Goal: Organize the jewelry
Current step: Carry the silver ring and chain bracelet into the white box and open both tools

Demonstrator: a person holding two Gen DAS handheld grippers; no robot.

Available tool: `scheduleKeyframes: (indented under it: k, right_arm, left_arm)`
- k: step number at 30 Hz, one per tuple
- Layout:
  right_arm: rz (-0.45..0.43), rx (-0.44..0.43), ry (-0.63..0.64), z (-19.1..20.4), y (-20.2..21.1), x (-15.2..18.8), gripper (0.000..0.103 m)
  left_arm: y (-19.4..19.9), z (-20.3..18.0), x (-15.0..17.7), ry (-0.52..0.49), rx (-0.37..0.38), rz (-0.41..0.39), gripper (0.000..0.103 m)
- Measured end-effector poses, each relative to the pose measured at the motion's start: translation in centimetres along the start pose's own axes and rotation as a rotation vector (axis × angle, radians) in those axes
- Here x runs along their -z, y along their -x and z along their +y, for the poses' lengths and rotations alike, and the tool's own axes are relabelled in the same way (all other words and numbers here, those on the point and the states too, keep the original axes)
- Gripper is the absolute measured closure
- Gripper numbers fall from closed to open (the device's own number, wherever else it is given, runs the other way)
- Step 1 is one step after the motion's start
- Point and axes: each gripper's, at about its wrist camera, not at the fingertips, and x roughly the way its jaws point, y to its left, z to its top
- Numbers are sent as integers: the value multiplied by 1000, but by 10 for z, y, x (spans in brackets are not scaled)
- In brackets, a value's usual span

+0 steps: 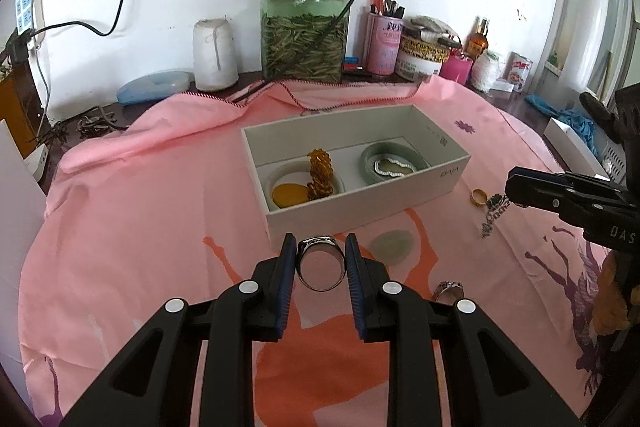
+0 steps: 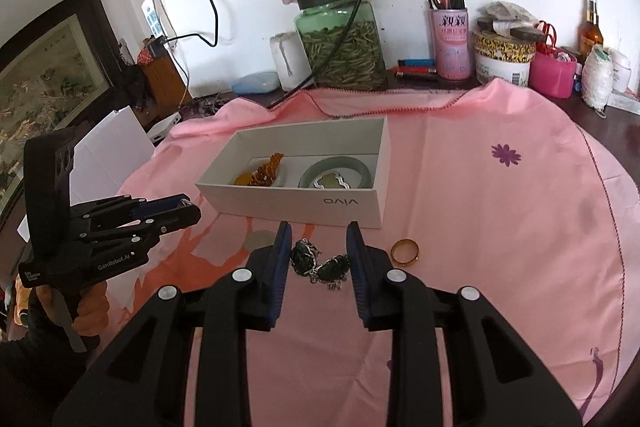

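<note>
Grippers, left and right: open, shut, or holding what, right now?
Left gripper: shut on a silver ring.
Right gripper: shut on a dark green stone bracelet, lifted off the pink cloth.

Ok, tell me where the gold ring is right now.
The gold ring lies on the pink cloth, just right of the right gripper and in front of the white box's near right corner.

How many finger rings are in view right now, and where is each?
3: a silver ring in the left gripper, a gold ring on the pink cloth, another silver ring beside the left gripper. Others may be hidden.
</note>
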Motion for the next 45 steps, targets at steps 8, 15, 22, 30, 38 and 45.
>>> scheduleKeyframes:
  k: [8, 15, 22, 30, 38, 45]
  right_arm:
    - [-36, -8, -1, 2, 9, -6, 76]
    - [-68, -40, 7, 12, 23, -44, 76]
    - [-123, -44, 20, 25, 24, -95, 76]
    - [-93, -34, -25, 18, -18, -108, 76]
    - [21, 37, -39, 1, -71, -90, 76]
    - [82, 67, -46, -8, -93, -79, 75]
  left_arm:
    - [11, 6, -8, 25, 2, -42, 78]
    - [21, 12, -46, 46, 20, -63, 78]
    - [21, 4, -86, 39, 4, -117, 78]
    - [-13, 7, -94, 70, -8, -92, 78]
    - [-56, 12, -80, 65, -32, -13, 78]
    - [-75, 12, -70, 48, -45, 29, 78]
